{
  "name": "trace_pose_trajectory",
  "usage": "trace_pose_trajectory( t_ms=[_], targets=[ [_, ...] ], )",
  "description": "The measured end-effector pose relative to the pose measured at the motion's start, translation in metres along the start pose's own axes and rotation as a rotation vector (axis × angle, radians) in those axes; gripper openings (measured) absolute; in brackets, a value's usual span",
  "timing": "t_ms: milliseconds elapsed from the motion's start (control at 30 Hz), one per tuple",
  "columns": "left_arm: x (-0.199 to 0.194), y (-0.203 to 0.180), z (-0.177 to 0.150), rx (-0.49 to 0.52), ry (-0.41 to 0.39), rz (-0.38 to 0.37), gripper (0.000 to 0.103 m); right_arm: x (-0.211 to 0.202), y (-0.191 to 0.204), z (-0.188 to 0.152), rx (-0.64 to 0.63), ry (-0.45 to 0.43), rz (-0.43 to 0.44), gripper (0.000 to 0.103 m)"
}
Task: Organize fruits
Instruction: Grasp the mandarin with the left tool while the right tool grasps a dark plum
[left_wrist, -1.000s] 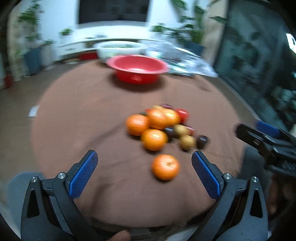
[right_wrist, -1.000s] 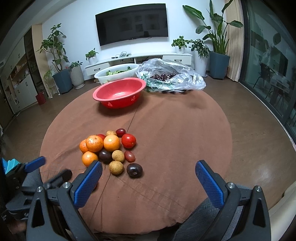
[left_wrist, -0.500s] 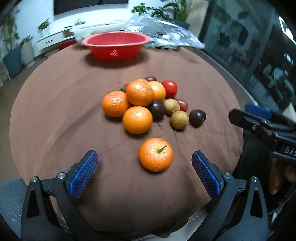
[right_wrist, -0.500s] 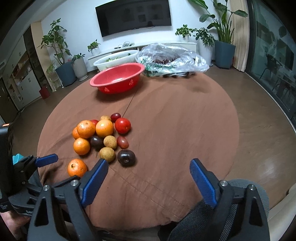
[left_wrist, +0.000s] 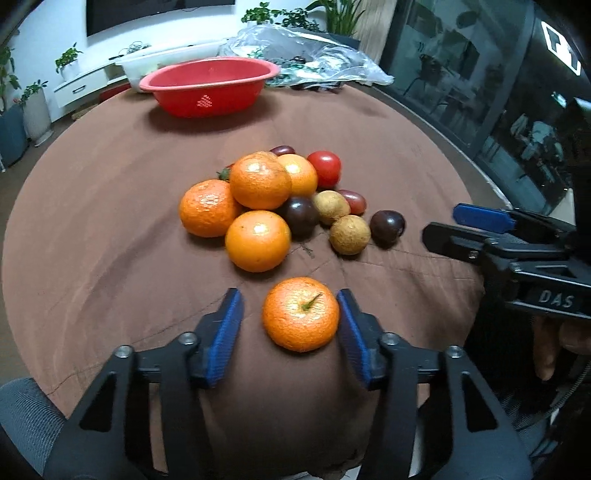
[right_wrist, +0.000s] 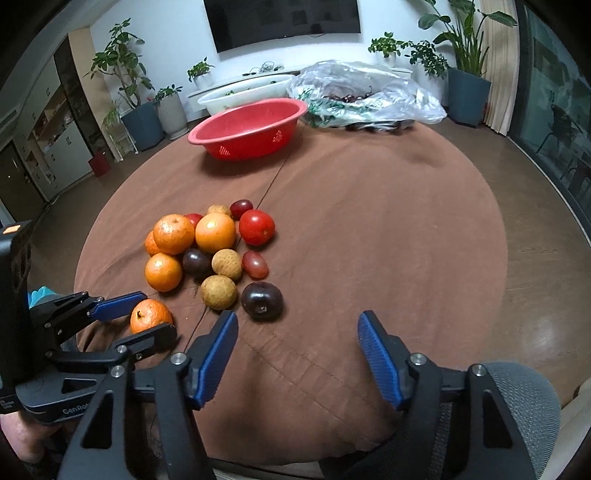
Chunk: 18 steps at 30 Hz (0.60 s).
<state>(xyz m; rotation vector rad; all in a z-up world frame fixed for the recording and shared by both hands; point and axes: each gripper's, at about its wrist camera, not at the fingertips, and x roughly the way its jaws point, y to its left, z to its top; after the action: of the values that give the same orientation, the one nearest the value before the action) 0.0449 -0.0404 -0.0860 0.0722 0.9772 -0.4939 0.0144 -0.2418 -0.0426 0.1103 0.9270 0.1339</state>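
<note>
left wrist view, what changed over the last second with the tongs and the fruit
The left tongs came down around the lone orange and are closing on it; one pad touches, the other shows a gap. The right tongs dropped toward the dark plum and are closing, nothing between them. The fruit pile and red bowl stayed put.

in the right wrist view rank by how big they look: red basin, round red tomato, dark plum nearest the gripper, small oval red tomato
1. red basin, largest though farthest away
2. dark plum and round red tomato: look alike, and the plum is nearer, so unranked
3. small oval tomato, smallest
</note>
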Motion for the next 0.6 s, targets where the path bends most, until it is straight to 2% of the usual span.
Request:
trace_pose_trajectory(
  t_ms=[333, 600],
  targets=[
    [-0.006, 0.002, -0.004, -0.008, -0.014, -0.046, 0.037, 0.010, 0.003, 0.002, -0.008, 0.033, 0.011, 0.067],
    [-0.019, 0.021, -0.007, -0.064, -0.040, -0.078, 0.036, 0.029, 0.012, 0.008, -0.054, 0.072, 0.014, 0.056]
  ],
)
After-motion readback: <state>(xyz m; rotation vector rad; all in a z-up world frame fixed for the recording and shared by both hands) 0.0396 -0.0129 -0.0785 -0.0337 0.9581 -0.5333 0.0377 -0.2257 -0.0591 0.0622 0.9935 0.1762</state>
